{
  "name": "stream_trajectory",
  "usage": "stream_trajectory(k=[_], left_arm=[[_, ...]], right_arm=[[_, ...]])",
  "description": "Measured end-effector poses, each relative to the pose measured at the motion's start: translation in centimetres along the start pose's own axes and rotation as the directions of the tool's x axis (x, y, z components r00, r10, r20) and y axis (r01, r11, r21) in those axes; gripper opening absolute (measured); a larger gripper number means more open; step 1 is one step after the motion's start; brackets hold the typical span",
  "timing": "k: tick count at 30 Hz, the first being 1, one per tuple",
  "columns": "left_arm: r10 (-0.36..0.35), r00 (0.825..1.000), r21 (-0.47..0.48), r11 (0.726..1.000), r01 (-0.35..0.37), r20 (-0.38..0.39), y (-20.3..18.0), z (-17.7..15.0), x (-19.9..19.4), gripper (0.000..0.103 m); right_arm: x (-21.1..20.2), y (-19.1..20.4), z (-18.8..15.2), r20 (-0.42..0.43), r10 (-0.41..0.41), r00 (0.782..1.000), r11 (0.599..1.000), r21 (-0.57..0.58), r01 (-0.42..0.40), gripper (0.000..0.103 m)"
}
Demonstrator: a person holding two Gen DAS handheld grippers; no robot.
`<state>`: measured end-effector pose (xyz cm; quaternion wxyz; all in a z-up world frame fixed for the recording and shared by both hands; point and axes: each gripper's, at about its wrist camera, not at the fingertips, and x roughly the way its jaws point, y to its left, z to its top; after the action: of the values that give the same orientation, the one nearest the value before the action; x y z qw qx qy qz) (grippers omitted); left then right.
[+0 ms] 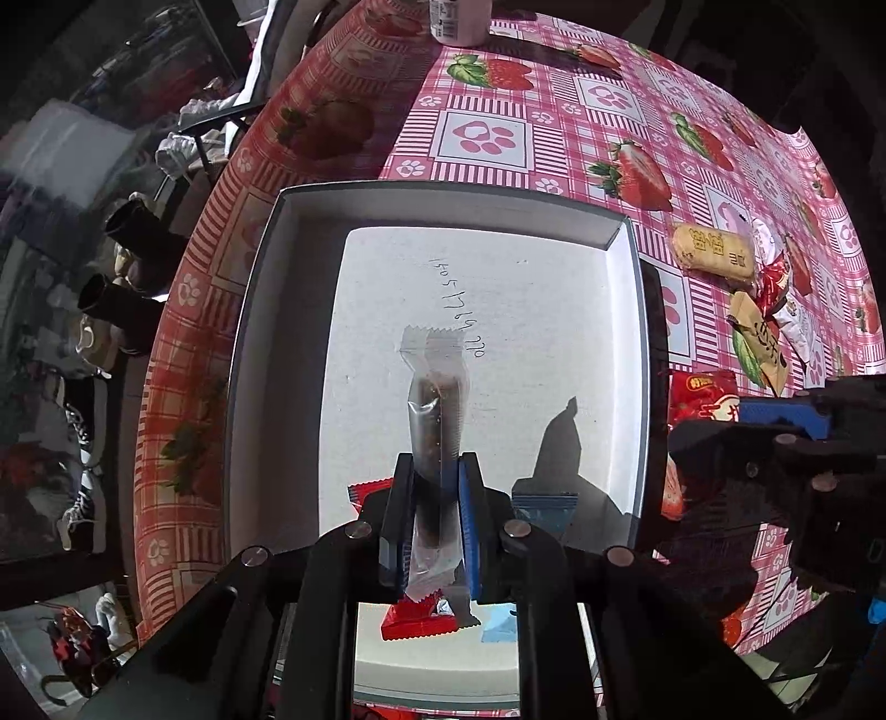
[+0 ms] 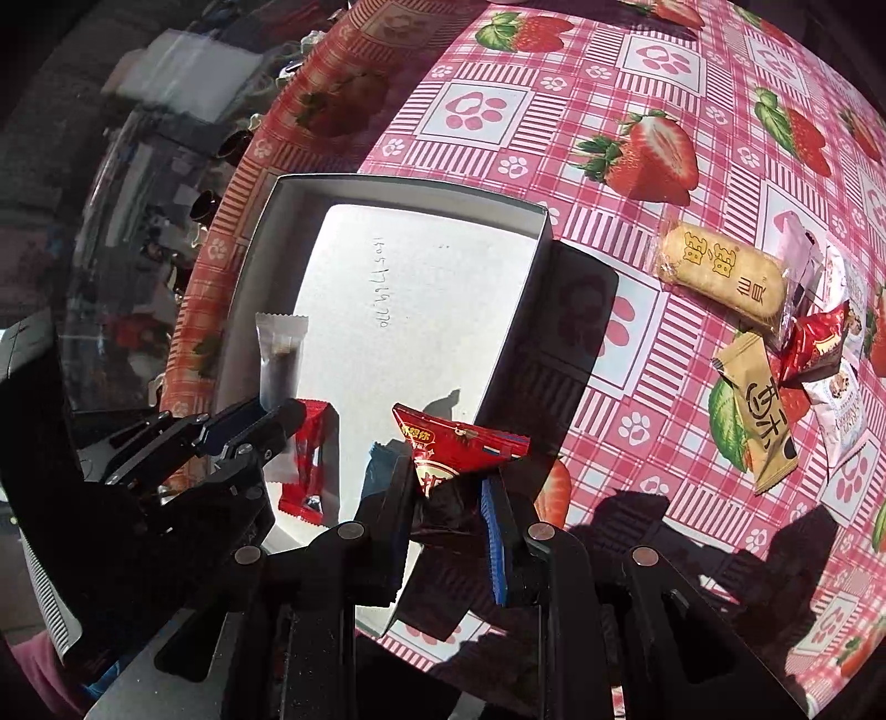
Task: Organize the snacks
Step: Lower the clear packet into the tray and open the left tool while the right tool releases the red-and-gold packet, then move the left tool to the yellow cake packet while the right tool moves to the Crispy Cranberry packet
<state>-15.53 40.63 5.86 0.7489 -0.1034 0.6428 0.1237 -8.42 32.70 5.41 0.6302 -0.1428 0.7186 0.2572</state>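
Observation:
My left gripper (image 1: 436,468) points down over the white open box (image 1: 443,191), shut on a clear packet with a brown bar (image 1: 434,410); the same packet (image 2: 279,354) shows in the right wrist view. A small red packet (image 1: 418,620) and a blue packet (image 1: 545,507) lie on the box floor. My right gripper (image 2: 448,476) is shut on a red triangular snack packet (image 2: 459,443) above the box's right wall. Loose snacks lie on the tablecloth to the right: a biscuit packet (image 2: 720,277), a tan packet (image 2: 758,410), a red one (image 2: 814,343) and a white one (image 2: 839,415).
A white bottle (image 1: 459,19) stands at the far edge of the strawberry tablecloth (image 1: 482,138). The table's edge curves down the left, with a chair (image 1: 221,119) and shoes (image 1: 83,498) on the floor beyond it.

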Motion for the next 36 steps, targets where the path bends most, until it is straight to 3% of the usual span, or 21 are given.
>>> stream_trajectory(k=[14,16,18,19,21,22,23,26,27,28,36], left_arm=[[0.026,0.999,0.011,1.000,-0.025,-0.032,0.4,-0.1,1.3,0.021],[0.040,0.999,0.015,0.999,-0.040,-0.028,0.4,-0.1,1.2,0.035],[0.061,0.998,0.019,0.998,-0.061,-0.013,0.3,-0.2,0.9,0.070],[0.074,0.997,0.024,0.997,-0.074,0.003,0.2,-0.2,0.7,0.073],[0.090,0.996,0.039,0.995,-0.090,0.025,-0.1,-0.3,0.2,0.076],[0.092,0.995,0.045,0.995,-0.093,0.027,-0.3,-0.2,0.1,0.076],[0.093,0.995,0.050,0.994,-0.094,0.028,-0.4,-0.2,0.0,0.077],[0.099,0.995,0.058,0.993,-0.101,0.034,-1.0,-0.2,-0.4,0.078],[0.100,0.994,0.061,0.993,-0.102,0.035,-1.3,-0.3,-0.5,0.078],[0.100,0.994,0.064,0.993,-0.102,0.037,-1.4,-0.1,-0.6,0.079],[0.091,0.994,0.103,0.990,-0.096,0.052,-3.4,0.2,-1.6,0.079]], right_arm=[[2.8,2.3,2.3,-0.047,0.019,0.999,1.000,-0.014,-0.020,0.024],[3.0,2.5,2.5,-0.055,0.026,0.998,1.000,-0.017,-0.027,0.025],[3.1,2.6,2.5,-0.053,0.029,0.998,0.999,-0.019,-0.030,0.025],[3.1,2.6,2.5,-0.055,0.032,0.998,0.999,-0.017,-0.033,0.025],[3.1,2.3,2.2,-0.060,0.031,0.998,0.999,-0.010,-0.032,0.036],[2.9,1.9,2.0,-0.060,0.027,0.998,1.000,-0.005,-0.028,0.064],[2.7,1.5,1.8,-0.052,0.018,0.998,1.000,0.000,-0.018,0.084],[2.0,0.4,1.3,-0.032,-0.008,0.999,1.000,0.013,0.008,0.085],[2.0,-0.3,1.1,-0.035,-0.027,0.999,0.999,0.023,0.028,0.089],[2.0,-0.9,0.8,-0.038,-0.053,0.998,0.998,0.034,0.055,0.103],[1.4,-6.7,-1.9,-0.049,-0.091,0.995,0.985,0.146,0.097,0.103]])
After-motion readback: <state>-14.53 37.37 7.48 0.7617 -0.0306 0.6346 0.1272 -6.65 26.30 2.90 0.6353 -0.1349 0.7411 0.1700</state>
